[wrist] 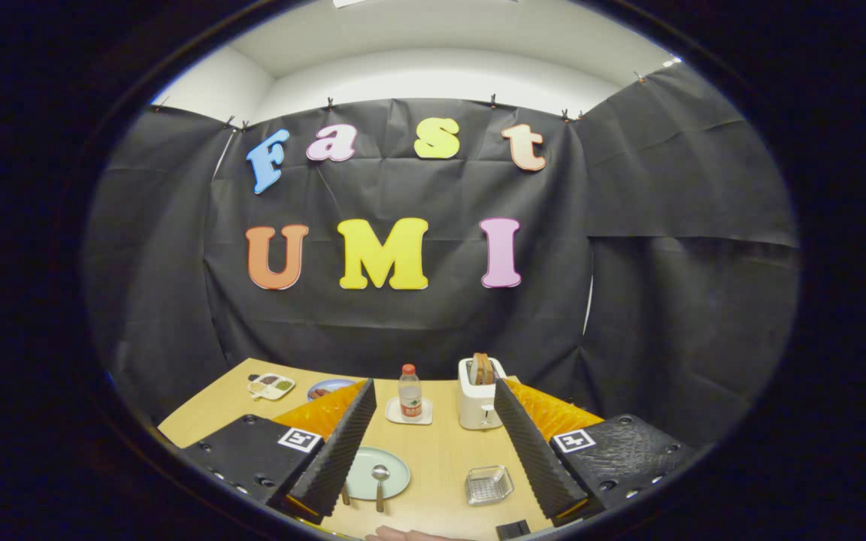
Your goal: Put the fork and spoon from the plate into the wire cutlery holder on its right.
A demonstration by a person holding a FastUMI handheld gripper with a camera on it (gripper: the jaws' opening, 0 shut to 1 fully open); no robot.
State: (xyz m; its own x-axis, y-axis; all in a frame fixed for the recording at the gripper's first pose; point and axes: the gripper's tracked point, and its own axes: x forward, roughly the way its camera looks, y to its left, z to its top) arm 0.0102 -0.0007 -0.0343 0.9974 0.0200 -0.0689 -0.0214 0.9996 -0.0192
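- Our gripper (429, 451) hangs above the near part of the wooden bench (440, 451), raised and looking level across it, its two ribbed black fingers (339, 451) spread wide with nothing between the pads.
- Between the fingers, at about 7 o'clock from the middle of the gap, we see the pale green plate (395, 469); its left part is hidden behind the left finger.
- The spoon (380, 481) lies on the plate with its bowl pointing to 12 o'clock and its handle running to 6 o'clock, past the plate's near rim.
- A short dark stub (345, 494) shows just beside the left finger at the plate's 7 o'clock; we cannot tell whether it is the fork.
- The wire cutlery holder (489, 484) stands at the plate's 3 o'clock, apart from it, just inside the right finger.
- Beyond the fingers, at 12 o'clock, a water bottle (410, 392) stands upright on a small white square dish (392, 415).
- At the bottle's 3 o'clock is a white toaster (478, 402) with bread in its slots.
- At 10 o'clock, beyond the left finger, lie a divided tray of food (271, 385) and a blue plate (328, 387).
- At 6 o'clock, by the bench's near edge, part of a hand (403, 534) shows, lying low and flat.
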